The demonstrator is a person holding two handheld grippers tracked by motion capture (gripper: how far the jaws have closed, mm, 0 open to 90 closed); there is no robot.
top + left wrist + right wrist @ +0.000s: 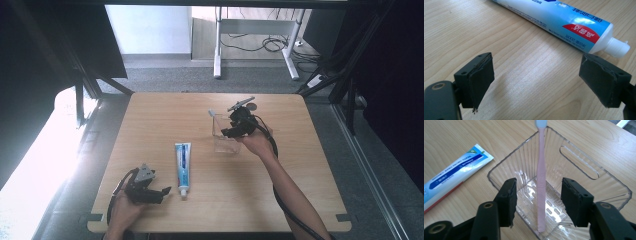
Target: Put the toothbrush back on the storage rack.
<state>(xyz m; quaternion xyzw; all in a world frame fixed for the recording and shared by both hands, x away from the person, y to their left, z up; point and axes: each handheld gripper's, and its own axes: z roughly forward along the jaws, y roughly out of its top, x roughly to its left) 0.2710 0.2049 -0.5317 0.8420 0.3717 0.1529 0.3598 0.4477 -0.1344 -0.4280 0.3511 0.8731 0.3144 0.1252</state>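
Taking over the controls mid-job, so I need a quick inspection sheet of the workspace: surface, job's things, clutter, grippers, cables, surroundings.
Surface: wooden table, bare and dry.
Job's things: pink toothbrush standing in clear plastic basket, leaning on its far rim; toothpaste tube lying flat, cap toward the person.
Clutter: nothing seen.
Grippers: right gripper over the basket, jaws open either side of the toothbrush, not pressing it; left gripper jaws open, low over bare wood beside the tube's cap.
Cables: a black cable along the right forearm.
Surroundings: grey floor, white desk frame with loose cables behind.
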